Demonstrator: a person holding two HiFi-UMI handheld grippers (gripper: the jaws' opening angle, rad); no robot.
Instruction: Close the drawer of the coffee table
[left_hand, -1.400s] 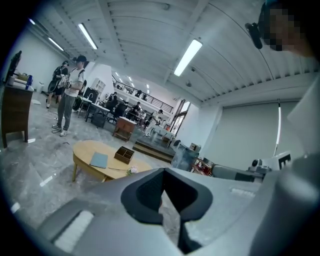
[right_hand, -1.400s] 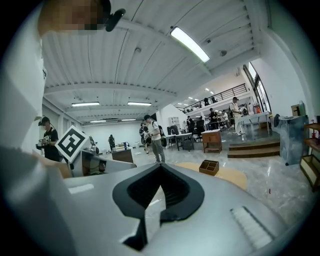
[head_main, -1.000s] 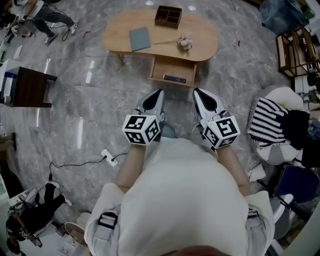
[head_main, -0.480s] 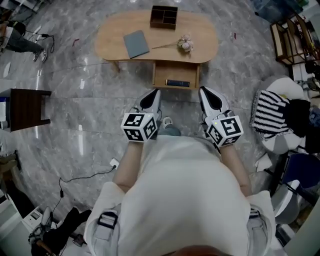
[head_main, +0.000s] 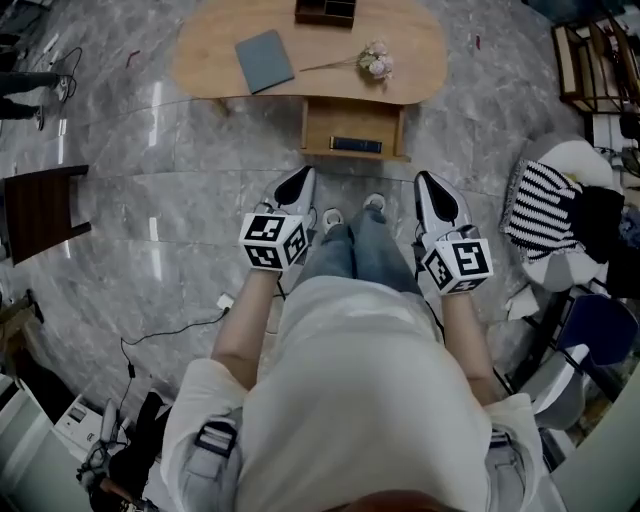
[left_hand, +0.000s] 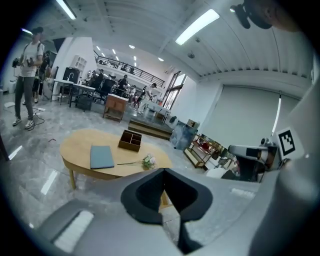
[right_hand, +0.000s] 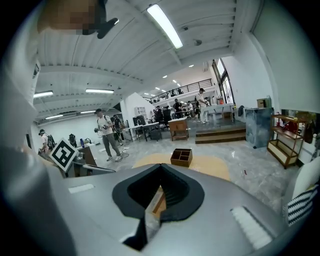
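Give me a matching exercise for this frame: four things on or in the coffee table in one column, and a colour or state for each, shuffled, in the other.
Things:
1. drawer
2. notebook
3. flower sprig
4. compartment box

Colour or state:
A. dark brown
B. pulled open
C. grey-blue
D. pale pink

Pairs: 1-B, 2-C, 3-D, 4-A
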